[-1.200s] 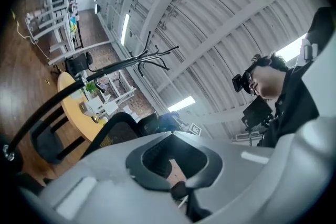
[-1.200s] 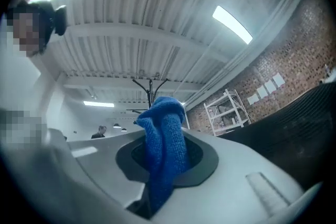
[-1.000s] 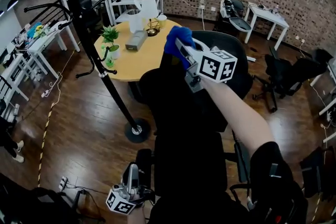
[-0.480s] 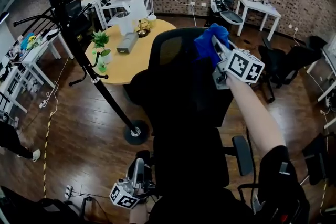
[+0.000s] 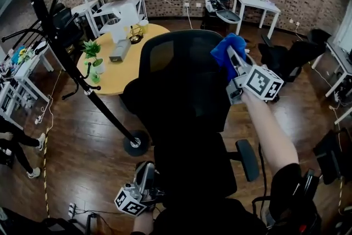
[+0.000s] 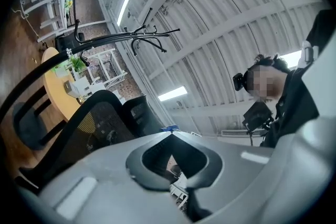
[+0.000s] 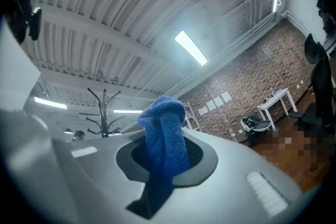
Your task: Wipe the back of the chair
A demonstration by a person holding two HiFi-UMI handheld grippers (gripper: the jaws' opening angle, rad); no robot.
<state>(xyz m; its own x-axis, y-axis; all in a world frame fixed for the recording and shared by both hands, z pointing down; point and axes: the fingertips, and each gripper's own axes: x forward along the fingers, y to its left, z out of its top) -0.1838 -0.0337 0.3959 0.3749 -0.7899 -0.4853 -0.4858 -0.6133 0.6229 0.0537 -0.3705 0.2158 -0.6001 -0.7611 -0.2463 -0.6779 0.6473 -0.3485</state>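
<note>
Up at the top right edge of the chair back, the head view has the right tongs holding a blue cloth right against it, and the left tongs hang low by the seat. Left gripper view: jaws together, nothing in them. Right gripper view: clamped on the cloth. It looks mid-wipe. The mesh shows no mark of what's been done, so the lower back is probably left.
</note>
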